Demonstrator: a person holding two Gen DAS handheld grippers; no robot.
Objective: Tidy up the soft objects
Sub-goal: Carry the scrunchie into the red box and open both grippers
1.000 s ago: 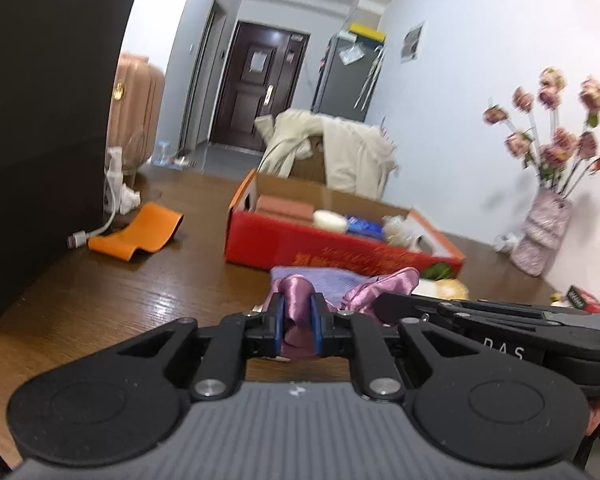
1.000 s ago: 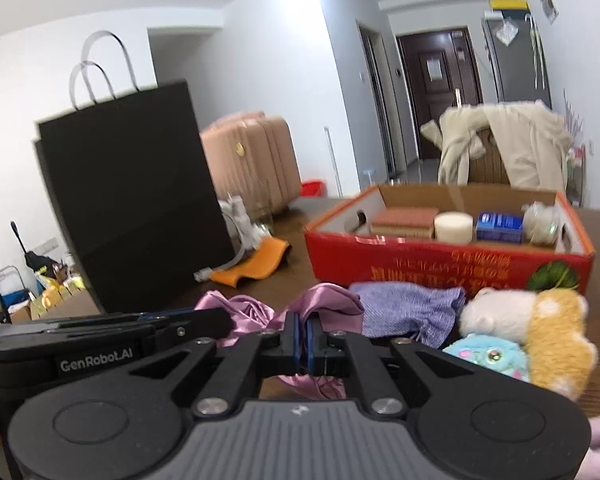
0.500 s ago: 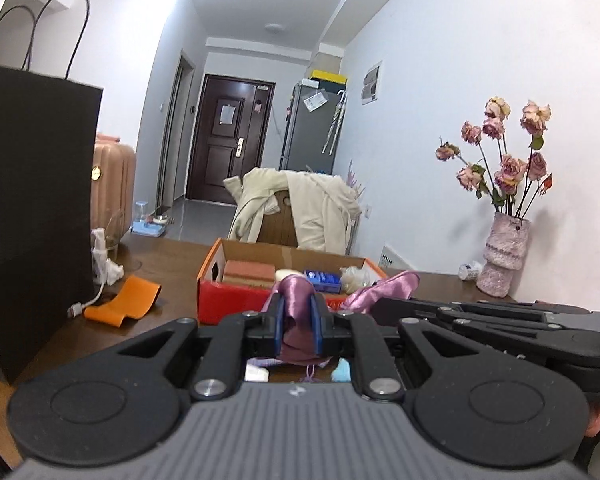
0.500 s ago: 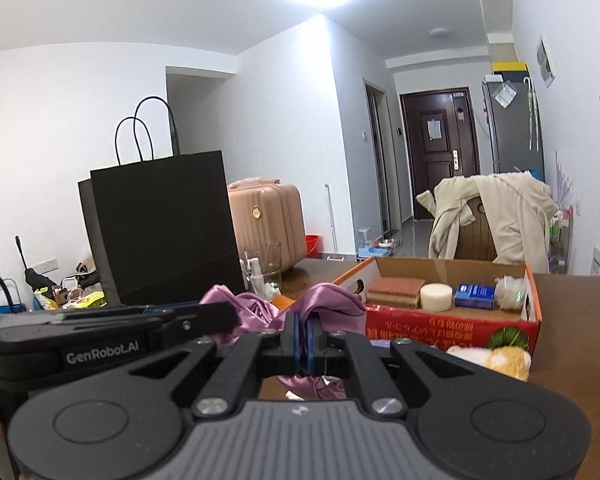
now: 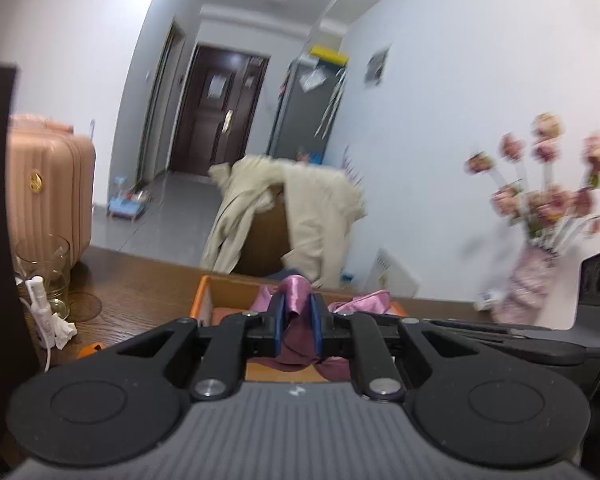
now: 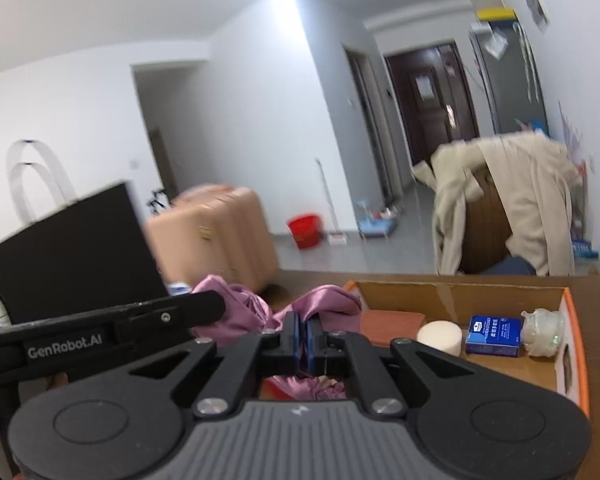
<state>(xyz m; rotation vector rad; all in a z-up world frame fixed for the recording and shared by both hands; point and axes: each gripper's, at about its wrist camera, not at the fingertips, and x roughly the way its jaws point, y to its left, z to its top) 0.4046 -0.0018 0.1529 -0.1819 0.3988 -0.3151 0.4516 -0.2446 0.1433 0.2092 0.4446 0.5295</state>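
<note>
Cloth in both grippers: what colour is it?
Shiny pinkish purple cloth, plain with no pattern; clearest in the right wrist view.

White walls, a dark door point(image 5: 216, 108) down the hall, a grey floor point(image 6: 340, 252), ceiling light overhead.

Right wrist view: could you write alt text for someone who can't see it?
The right gripper pinches shiny purple cloth with its fingers above an open orange cardboard box holding a blue packet and white cylinder.
</note>
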